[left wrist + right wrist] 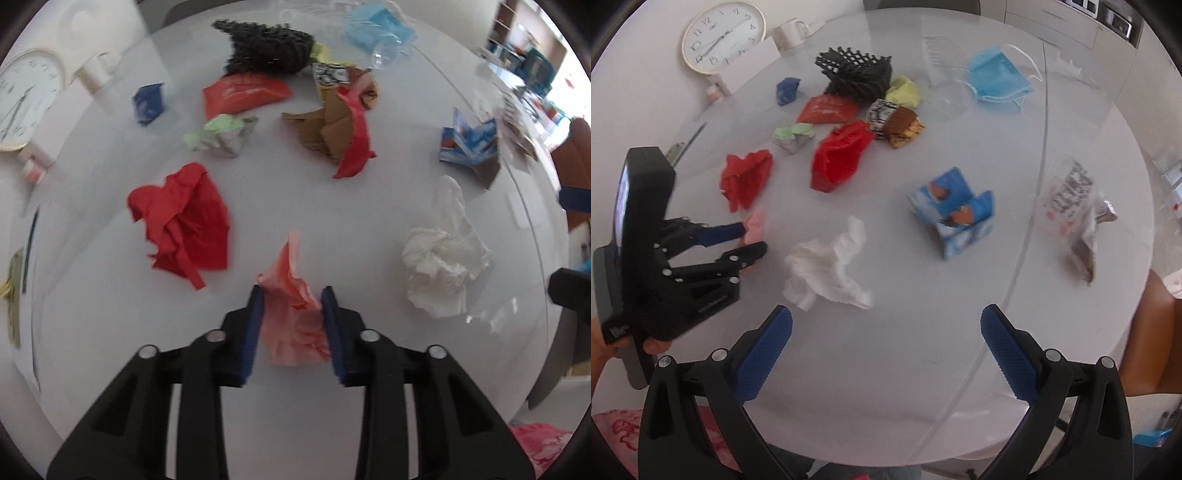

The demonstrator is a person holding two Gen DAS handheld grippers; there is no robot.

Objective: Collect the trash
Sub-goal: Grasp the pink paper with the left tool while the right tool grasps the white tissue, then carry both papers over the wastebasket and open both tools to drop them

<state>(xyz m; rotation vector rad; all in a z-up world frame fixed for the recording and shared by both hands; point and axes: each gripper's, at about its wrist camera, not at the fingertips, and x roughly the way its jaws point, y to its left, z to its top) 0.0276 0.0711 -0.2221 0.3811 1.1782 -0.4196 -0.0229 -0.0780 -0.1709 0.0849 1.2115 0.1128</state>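
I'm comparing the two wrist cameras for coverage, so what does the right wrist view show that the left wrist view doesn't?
Only the right wrist view shows the clear printed plastic wrapper near the table's right edge, the right tool with its jaws wide apart over bare table, and the left tool from the side.

Only the left wrist view shows, close up, the left tool with both pads against the pink paper.

Both show the white tissue, red crumpled paper, blue carton, face mask and clock.

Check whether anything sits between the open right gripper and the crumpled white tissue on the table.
Nothing visible does. The right gripper hangs open just short of the white tissue, with only bare table between them. The left gripper works off to the side.
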